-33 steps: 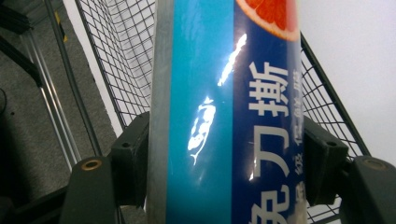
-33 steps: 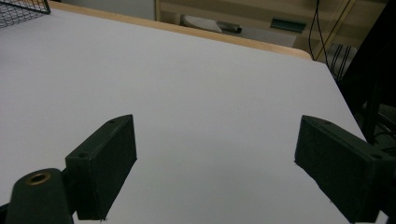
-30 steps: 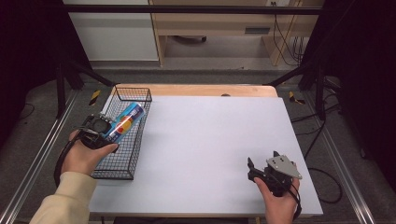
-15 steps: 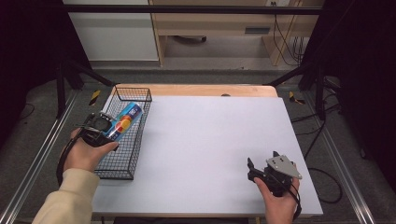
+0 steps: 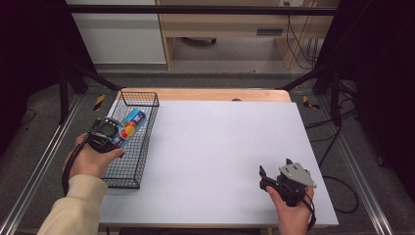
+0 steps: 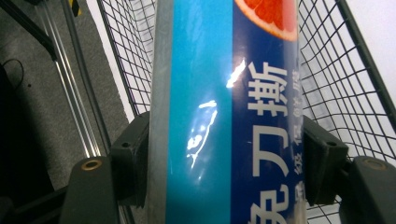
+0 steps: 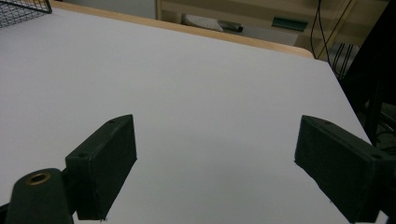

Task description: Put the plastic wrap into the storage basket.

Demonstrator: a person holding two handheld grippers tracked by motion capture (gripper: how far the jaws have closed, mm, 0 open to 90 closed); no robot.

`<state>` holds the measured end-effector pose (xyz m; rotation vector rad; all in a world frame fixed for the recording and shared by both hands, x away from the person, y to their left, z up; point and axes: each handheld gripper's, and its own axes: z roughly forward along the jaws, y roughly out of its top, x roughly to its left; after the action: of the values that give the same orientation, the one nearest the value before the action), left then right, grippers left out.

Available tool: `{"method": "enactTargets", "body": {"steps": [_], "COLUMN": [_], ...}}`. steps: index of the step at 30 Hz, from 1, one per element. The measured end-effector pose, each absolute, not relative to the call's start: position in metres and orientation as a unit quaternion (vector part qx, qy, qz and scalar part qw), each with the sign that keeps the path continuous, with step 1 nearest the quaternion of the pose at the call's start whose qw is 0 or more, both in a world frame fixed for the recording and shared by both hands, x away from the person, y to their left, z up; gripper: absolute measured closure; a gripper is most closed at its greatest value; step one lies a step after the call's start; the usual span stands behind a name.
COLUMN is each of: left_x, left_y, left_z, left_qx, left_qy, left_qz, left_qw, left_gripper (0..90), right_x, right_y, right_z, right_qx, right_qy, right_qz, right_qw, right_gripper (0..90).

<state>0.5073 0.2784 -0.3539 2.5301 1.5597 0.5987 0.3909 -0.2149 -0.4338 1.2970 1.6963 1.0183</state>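
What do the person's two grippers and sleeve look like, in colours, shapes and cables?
Both grippers are black, with two blocky, flat-faced jaws. The right gripper carries a grey three-cornered plate on top, and a black cable trails from it. The left gripper shows brass-coloured rivets. The left arm wears a beige long sleeve.

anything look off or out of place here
Nothing stands out. The left gripper is clamped on a blue box, held tilted over the wire basket; the right gripper rests open on the white table. Nothing spilled or damaged.
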Motion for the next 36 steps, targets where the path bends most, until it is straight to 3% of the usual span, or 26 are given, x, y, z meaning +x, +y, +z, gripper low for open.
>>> {"method": "enactTargets", "body": {"steps": [36], "left_x": [0.526], "left_y": [0.271], "left_z": [-0.374], "left_qx": [0.832], "left_qy": [0.525], "left_qz": [0.179], "left_qw": [-0.002], "left_gripper": [31.9], "right_x": [0.392], "right_y": [-0.215], "right_z": [-0.434], "right_qx": [0.507], "right_qy": [0.666], "right_qz": [0.399], "right_qw": [0.375], "right_gripper": [13.0]}}
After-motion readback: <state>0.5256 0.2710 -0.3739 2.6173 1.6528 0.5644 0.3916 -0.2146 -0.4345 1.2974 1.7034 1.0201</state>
